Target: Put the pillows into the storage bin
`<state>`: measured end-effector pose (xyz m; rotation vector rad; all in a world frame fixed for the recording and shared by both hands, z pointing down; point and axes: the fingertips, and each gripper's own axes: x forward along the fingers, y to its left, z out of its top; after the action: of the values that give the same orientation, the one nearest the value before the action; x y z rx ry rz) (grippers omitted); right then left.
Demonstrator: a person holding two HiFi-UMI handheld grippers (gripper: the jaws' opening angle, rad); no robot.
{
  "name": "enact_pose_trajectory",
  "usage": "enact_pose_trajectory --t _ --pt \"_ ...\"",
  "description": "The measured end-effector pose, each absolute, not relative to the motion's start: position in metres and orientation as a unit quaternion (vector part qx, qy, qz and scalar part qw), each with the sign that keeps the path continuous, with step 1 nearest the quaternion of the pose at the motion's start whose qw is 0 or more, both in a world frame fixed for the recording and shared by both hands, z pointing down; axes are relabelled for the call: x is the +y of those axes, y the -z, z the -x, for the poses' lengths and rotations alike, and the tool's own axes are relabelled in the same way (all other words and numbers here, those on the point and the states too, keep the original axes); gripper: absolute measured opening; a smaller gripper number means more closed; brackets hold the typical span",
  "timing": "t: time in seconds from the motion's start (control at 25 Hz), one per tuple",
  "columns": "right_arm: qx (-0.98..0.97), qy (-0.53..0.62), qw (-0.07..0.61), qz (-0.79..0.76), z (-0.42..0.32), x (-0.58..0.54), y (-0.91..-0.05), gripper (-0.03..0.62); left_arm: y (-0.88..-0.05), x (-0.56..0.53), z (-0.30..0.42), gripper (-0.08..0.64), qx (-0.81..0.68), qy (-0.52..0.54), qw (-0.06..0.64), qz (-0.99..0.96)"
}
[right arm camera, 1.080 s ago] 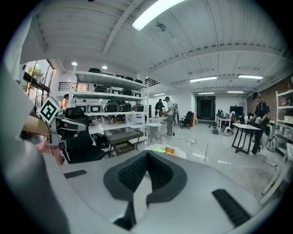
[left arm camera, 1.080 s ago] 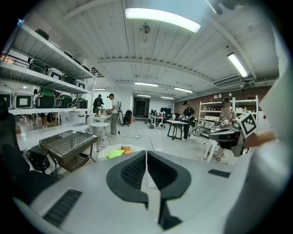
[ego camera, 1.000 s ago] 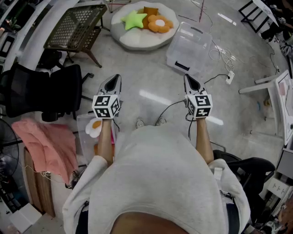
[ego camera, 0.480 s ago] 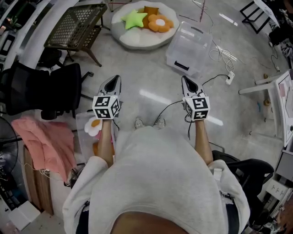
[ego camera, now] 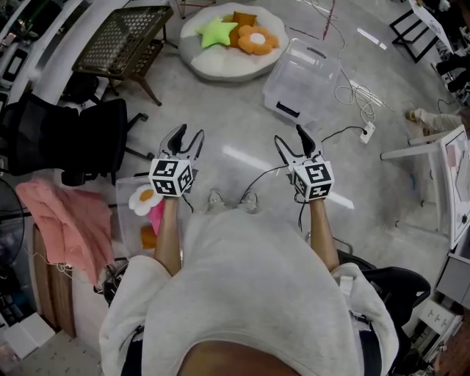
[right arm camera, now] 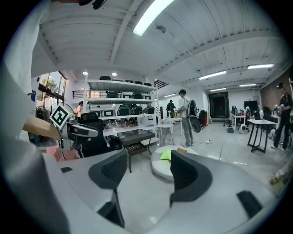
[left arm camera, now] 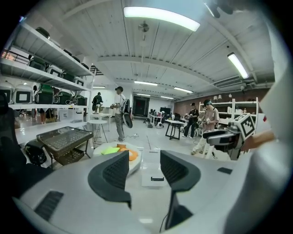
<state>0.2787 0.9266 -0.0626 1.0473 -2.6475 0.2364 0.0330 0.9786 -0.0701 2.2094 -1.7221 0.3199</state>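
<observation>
Both the left claw (ego camera: 186, 136) and right claw (ego camera: 290, 138) point forward, slightly down, just opening, empty.

Green star pillow (ego camera: 216, 31), orange flower pillow (ego camera: 257, 40), brown square pillow (ego camera: 241, 17): touching cluster, far part of round white cushion (ego camera: 220, 66). Clear storage bin (ego camera: 305, 77): on floor, just beside cushion's right edge, dark handle on near wall.

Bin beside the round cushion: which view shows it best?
Head view: it shows the whole clear bin from above, right of the cushion. The left gripper view shows it only low and foreshortened, near end on. The right gripper view does not show it.
</observation>
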Motion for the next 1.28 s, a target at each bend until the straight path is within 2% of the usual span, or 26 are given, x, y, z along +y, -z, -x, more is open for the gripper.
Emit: enact_pose_trajectory --t 0.32,0.64,0.88,1.28 --pt "-0.917 -0.088 0.148 -0.360 -0.295 0.915 0.050 0.259 0.053 0.976 -0.051 0.193 -0.606 -0.121 0.175 -0.766" --pt "-0.914 -0.086 0.157 -0.365 -0.281 0.865 0.042 0.258 0.045 0.923 -0.038 0.193 -0.604 -0.124 0.171 -0.768" --pt "-0.907 -0.088 0.165 -0.378 -0.260 0.795 0.033 0.258 0.035 0.845 -0.015 0.193 -0.598 -0.115 0.171 -0.775" --pt "-0.898 -0.090 0.174 -0.395 -0.185 0.656 0.042 0.256 0.040 0.697 0.062 0.193 -0.582 -0.106 0.176 -0.787"
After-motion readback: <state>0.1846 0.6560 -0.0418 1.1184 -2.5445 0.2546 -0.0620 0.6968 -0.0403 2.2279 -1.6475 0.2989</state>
